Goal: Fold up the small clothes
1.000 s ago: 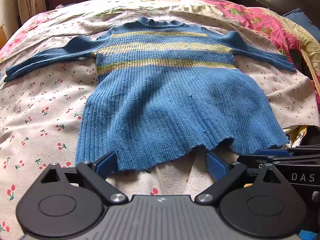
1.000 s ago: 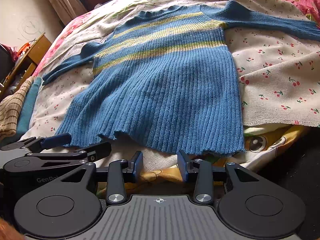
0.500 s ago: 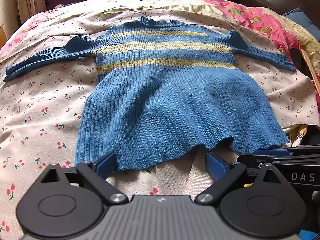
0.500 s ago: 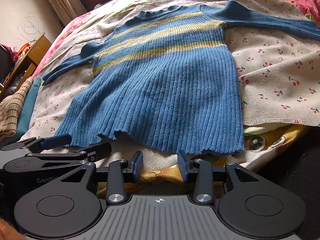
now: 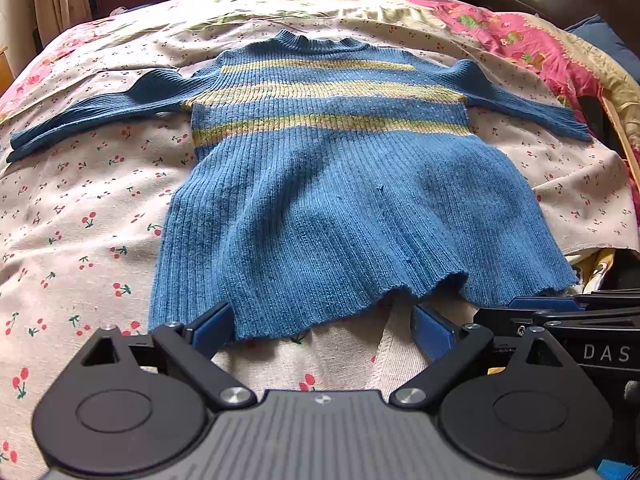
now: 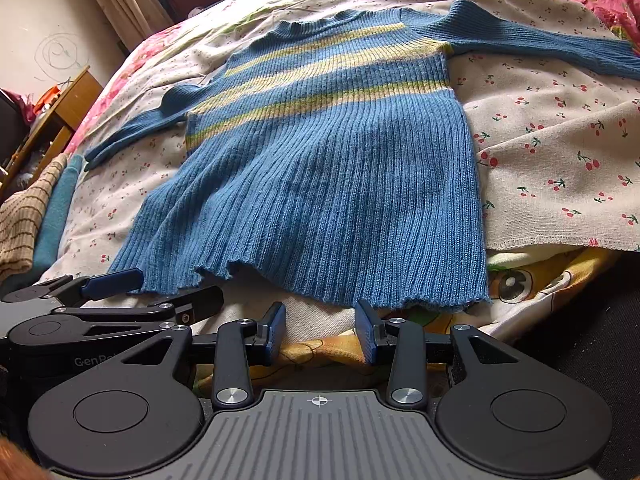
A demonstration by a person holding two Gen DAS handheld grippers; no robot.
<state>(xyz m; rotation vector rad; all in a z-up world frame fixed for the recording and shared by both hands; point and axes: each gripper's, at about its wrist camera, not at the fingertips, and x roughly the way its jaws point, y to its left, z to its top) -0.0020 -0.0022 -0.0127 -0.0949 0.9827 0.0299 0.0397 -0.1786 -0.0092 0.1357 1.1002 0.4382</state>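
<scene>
**Bed, sweater laid flat: pre-grasp at the hem, fold not started**

Bed with cherry-print sheet (image 5: 84, 216) fills both views; the pink floral cover (image 5: 516, 36) sits far at 1 o'clock in the left view.

Near, 6 o'clock: left gripper (image 5: 320, 326) is spread wide, nothing between the pads, with the hem's left half just ahead of it. Right gripper (image 6: 320, 330) is also apart and empty, just short of the hem's right half.

The blue striped sweater (image 5: 340, 200) lies front-up. Hem is nearest, yellow stripes sit mid-far, collar is at 12, and the sleeves are splayed to 9–10 and 2–3.

Step, as I read it: staging for the first fold.

Next move needs:
- each gripper eased forward over its hem corner
- both knit layers pinched, not the sheet
- sleeves probably tucked in first, otherwise the fold comes out lopsided
</scene>
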